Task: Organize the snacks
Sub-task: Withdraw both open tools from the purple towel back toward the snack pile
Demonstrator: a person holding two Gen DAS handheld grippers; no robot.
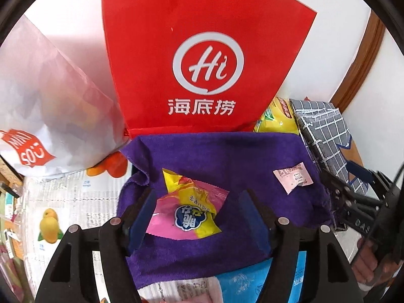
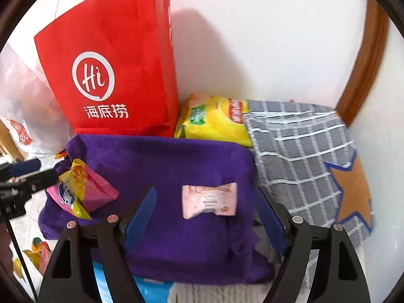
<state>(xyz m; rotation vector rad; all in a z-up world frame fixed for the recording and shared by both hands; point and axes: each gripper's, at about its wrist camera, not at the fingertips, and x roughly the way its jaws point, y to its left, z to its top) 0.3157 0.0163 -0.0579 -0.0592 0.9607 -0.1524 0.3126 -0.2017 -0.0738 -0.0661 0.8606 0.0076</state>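
L gripper (image 1: 195, 217) is half open, w/ the pink-yellow snack pack (image 1: 188, 210) lying loose between its pads on the purple towel (image 1: 227, 156). R gripper (image 2: 207, 217) is wide open above the pink candy (image 2: 209, 200), not touching. Behind: yellow chips bag (image 2: 214, 121), checked cloth (image 2: 303, 151), red bag (image 1: 202, 55) at wall.

Pink-yellow snack packet (image 1: 188, 210) on purple towel (image 1: 227, 151)
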